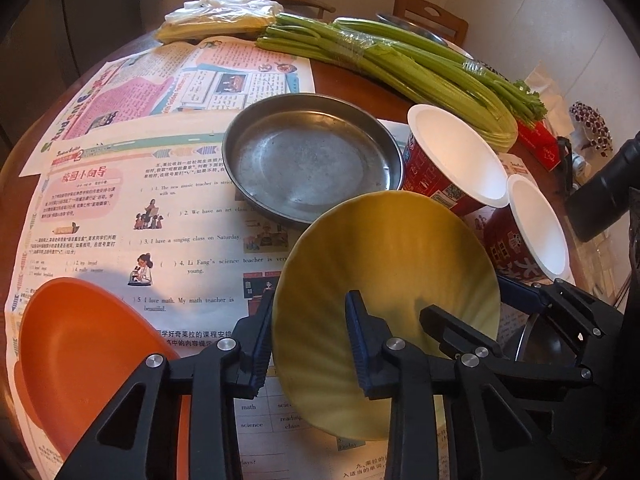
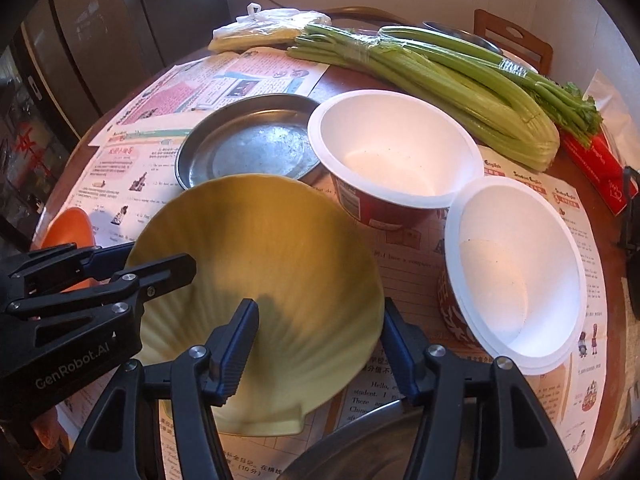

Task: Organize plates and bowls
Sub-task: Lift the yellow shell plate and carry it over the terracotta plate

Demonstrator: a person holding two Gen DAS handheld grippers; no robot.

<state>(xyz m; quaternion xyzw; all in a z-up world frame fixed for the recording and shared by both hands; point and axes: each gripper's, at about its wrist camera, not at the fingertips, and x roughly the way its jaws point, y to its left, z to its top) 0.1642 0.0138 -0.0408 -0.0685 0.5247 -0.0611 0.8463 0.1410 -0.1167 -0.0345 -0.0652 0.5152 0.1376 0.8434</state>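
Observation:
A yellow shell-shaped plate (image 1: 384, 280) is tilted above the table, held at both sides. My left gripper (image 1: 308, 344) straddles its left rim, one finger behind and one in front. My right gripper (image 2: 320, 344) straddles its right rim (image 2: 260, 264) the same way. An orange bowl (image 1: 80, 352) lies at the lower left, also in the right wrist view (image 2: 68, 226). A round metal plate (image 1: 312, 160) sits mid-table, also in the right wrist view (image 2: 248, 140). Two red noodle cups with white insides (image 2: 396, 148) (image 2: 516, 268) stand right of it.
Newspapers (image 1: 120, 208) cover the round wooden table. Celery bunches (image 2: 440, 80) and a plastic bag of food (image 2: 264, 28) lie at the far edge. A red box (image 2: 600, 168) is at the right. A dark metal pan rim (image 2: 360, 440) shows below my right gripper. Chairs stand behind.

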